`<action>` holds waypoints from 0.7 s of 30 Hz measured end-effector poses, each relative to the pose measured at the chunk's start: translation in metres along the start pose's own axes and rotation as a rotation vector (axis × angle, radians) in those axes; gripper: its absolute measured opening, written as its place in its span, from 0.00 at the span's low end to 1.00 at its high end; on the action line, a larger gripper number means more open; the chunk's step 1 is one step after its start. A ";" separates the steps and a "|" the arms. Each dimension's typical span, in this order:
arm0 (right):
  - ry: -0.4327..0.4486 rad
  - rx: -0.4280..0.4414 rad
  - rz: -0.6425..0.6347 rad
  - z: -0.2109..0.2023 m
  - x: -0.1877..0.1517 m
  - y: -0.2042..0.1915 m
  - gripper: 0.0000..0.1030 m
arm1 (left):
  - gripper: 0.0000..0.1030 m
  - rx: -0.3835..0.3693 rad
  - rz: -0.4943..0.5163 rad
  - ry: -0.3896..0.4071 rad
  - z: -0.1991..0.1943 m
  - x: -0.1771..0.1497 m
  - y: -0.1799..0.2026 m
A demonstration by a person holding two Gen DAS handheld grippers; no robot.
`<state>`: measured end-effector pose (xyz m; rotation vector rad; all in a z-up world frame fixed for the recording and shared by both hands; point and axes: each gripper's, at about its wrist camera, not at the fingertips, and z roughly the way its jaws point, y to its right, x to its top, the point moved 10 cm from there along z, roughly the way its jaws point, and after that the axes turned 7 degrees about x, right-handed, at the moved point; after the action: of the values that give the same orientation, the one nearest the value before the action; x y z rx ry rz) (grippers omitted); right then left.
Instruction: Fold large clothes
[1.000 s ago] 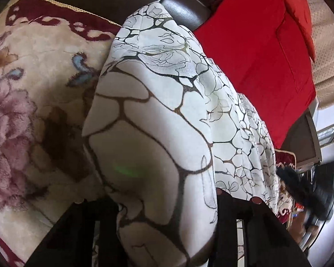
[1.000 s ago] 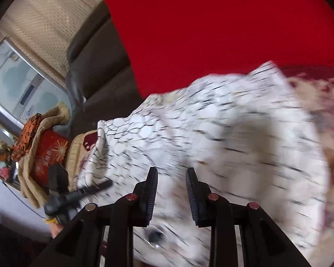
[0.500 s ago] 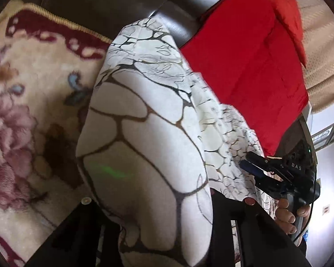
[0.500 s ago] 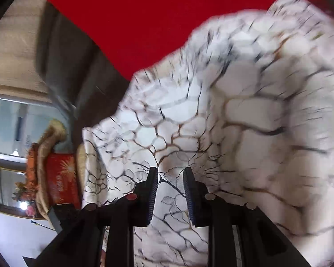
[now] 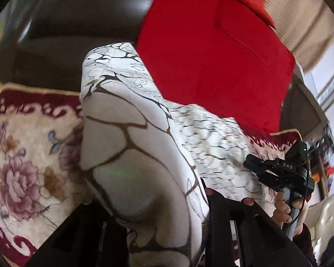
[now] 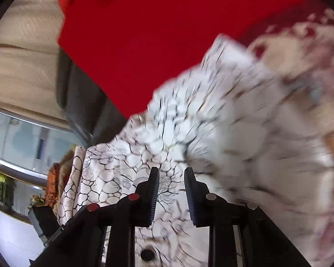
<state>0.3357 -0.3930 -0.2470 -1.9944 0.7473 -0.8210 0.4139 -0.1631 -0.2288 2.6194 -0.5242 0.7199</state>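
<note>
We cannot see the left fingers [image 5: 218,213] fully: the garment [image 5: 131,146] drapes over them. In the right view, the garment's far right side is motion-blurred.

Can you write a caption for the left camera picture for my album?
White crackle-patterned garment bunched in the left tongs, lifted over a flowery blanket beside a red cushion.

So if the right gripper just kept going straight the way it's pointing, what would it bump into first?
Probably the white crackle-print garment: it already fills the gap between the right gripper fingers and bunches up ahead. The red cushion lies beyond it, though blur makes depth uncertain.
</note>
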 end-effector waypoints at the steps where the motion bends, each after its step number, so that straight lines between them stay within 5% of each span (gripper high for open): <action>1: 0.018 0.009 -0.007 -0.014 0.002 0.003 0.26 | 0.24 0.011 0.022 -0.003 -0.001 0.001 0.011; 8: 0.158 0.025 -0.039 -0.110 0.011 0.030 0.26 | 0.25 0.137 0.266 -0.063 0.032 -0.006 0.131; 13: 0.213 0.017 -0.009 -0.145 0.016 0.049 0.26 | 0.28 0.254 0.376 -0.183 0.116 -0.046 0.189; 16: 0.213 -0.003 0.029 -0.153 0.014 0.065 0.26 | 0.57 0.312 0.447 -0.228 0.141 -0.070 0.208; 19: 0.178 -0.001 0.061 -0.147 0.007 0.071 0.29 | 0.69 0.244 0.449 -0.199 0.115 -0.072 0.202; 20: 0.149 0.019 0.069 -0.144 0.003 0.069 0.44 | 0.75 0.188 0.441 -0.198 0.089 -0.076 0.198; 21: 0.127 0.031 0.077 -0.136 0.002 0.069 0.77 | 0.77 0.101 0.415 -0.186 0.065 -0.072 0.196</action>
<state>0.2190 -0.4908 -0.2459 -1.8874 0.8735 -0.9149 0.2963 -0.3423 -0.2704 2.7151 -1.1369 0.6361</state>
